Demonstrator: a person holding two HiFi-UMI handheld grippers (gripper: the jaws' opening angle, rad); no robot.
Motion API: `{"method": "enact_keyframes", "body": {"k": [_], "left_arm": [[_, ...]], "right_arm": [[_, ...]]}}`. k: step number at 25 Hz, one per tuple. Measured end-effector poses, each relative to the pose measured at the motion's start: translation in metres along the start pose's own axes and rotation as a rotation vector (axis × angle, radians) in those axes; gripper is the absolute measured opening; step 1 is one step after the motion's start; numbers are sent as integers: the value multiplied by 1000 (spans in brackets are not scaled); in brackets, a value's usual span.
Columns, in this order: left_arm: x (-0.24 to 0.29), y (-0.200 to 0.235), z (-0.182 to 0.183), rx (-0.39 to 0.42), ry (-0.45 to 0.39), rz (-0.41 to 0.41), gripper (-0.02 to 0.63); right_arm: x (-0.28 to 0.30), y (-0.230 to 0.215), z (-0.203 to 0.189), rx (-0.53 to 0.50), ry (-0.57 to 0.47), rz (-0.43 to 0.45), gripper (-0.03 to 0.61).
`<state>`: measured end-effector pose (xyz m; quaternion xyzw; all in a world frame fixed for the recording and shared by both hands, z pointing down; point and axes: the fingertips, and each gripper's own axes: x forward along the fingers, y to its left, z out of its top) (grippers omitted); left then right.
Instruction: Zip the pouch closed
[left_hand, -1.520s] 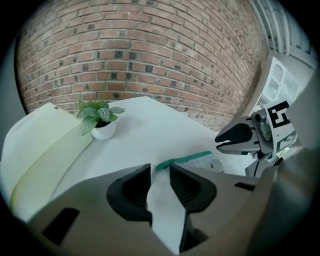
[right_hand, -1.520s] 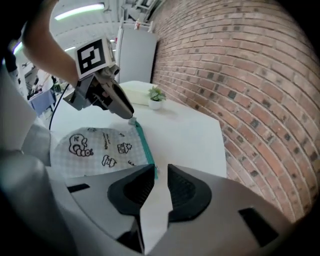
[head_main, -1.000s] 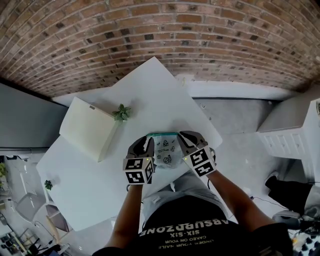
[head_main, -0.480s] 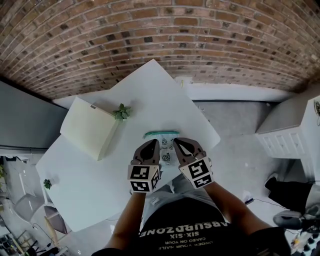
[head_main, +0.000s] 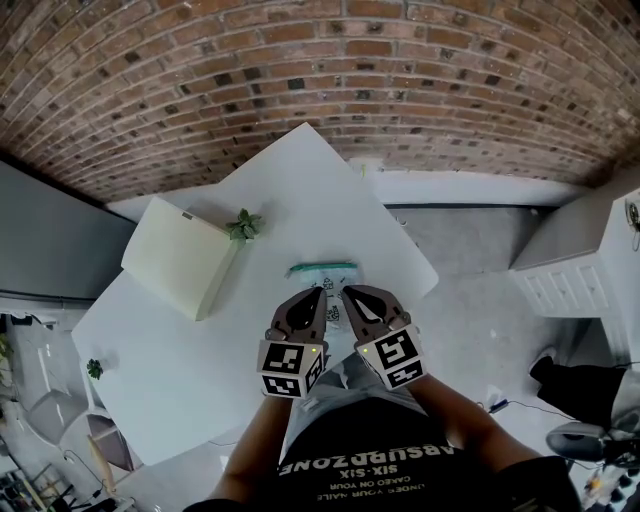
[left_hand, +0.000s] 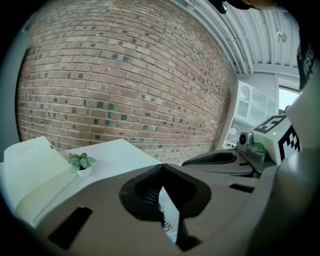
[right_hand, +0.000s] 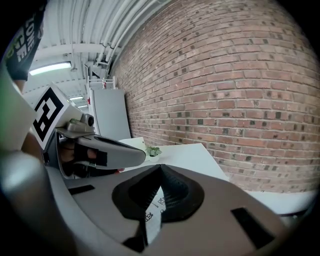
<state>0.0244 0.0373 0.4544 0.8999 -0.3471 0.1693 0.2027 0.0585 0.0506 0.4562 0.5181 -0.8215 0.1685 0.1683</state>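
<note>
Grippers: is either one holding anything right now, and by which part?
Nothing is held. The left gripper and the right gripper each have jaws shut on nothing; the pouch lies loose below them.
</note>
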Motion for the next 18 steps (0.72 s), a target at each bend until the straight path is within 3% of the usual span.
{"method": "enact_keyframes", "body": {"k": [18], "left_arm": [[-4,-10,5,-36,-5,-30,6]], "right_arm": [[-9,2,3,29,-6,10,-3]]}}
